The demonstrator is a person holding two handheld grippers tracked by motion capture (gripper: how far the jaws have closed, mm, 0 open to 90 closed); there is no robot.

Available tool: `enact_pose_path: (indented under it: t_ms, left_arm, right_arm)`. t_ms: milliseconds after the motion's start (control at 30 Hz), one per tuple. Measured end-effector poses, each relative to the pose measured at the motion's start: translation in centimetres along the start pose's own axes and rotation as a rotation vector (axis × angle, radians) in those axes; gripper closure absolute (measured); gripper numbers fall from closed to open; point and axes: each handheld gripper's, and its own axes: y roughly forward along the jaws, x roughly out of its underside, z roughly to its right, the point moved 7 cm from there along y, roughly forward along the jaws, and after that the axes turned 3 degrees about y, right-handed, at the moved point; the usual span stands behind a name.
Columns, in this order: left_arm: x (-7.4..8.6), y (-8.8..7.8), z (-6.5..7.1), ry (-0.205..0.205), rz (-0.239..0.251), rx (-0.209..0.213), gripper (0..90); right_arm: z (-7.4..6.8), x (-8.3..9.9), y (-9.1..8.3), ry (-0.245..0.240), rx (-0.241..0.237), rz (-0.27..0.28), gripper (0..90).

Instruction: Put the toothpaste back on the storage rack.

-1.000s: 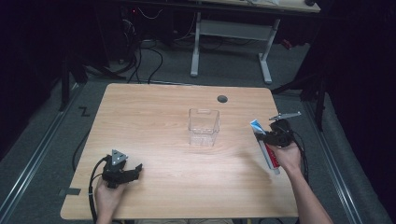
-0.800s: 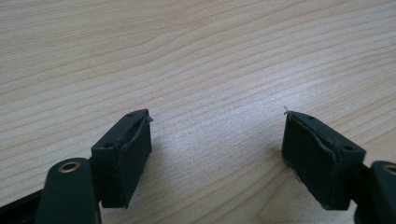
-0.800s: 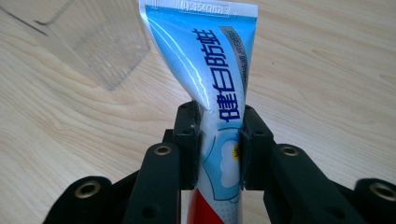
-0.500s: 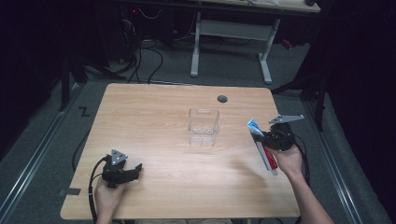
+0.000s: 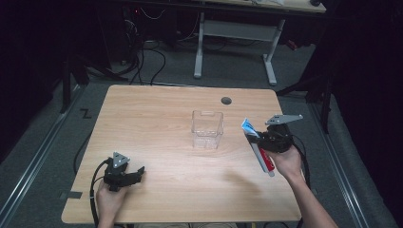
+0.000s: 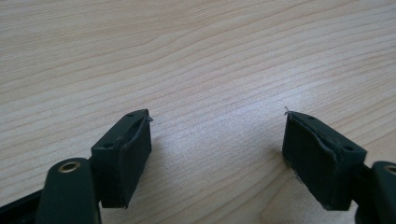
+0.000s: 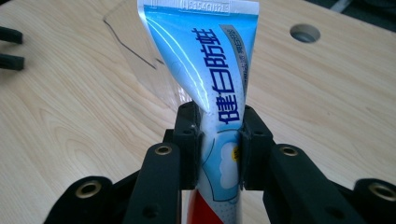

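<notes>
A toothpaste tube (image 5: 259, 149), blue and white with a red cap end, is lifted off the table at the right, crimped end up and tilted toward the clear plastic box (image 5: 207, 129). My right gripper (image 5: 260, 140) is shut on the tube (image 7: 212, 84) around its middle, one pad on each flat side. The box (image 7: 140, 51) stands just beyond the tube's top. My left gripper (image 5: 138, 172) rests on the table near the front left, held by a hand. Its jaws stand wide open over bare wood, and the left gripper (image 6: 217, 154) has nothing between its pads.
The wooden table (image 5: 157, 118) has a round cable hole (image 5: 226, 100) at the back right. Another desk's white legs (image 5: 199, 42) and cables lie on the floor behind. The left gripper (image 7: 10, 49) appears far off in the right gripper view.
The right hand has raised the toothpaste tube and carried it a little left, toward the clear box. The left gripper has stayed put.
</notes>
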Motion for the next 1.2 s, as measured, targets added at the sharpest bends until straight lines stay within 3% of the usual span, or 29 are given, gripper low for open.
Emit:
enact_pose_path:
  t_ms: [233,400,567,1000,1200]
  left_arm:
    - [0.0,0.0,0.0,-0.003,0.001,0.005,24.2]
    - [0.0,0.0,-0.1,-0.005,0.002,0.004,24.2]
    - [0.0,0.1,0.1,0.007,-0.002,-0.002,22.7]
    - [0.0,0.1,0.0,0.0,0.0,-0.004,23.1]
    - [0.0,0.1,0.0,-0.002,0.001,-0.003,23.1]
  right_arm:
    - [-1.5,-1.6,0.3,-0.04,-0.021,0.018,73.2]
    - [-2.0,-2.9,0.4,-0.048,0.002,0.018,73.2]
    - [-3.3,-4.4,0.2,-0.061,-0.025,0.067,73.2]
    - [-3.7,-7.2,0.3,-0.055,-0.04,0.127,73.0]
    - [-3.2,-8.1,1.3,-0.022,-0.052,0.145,72.9]
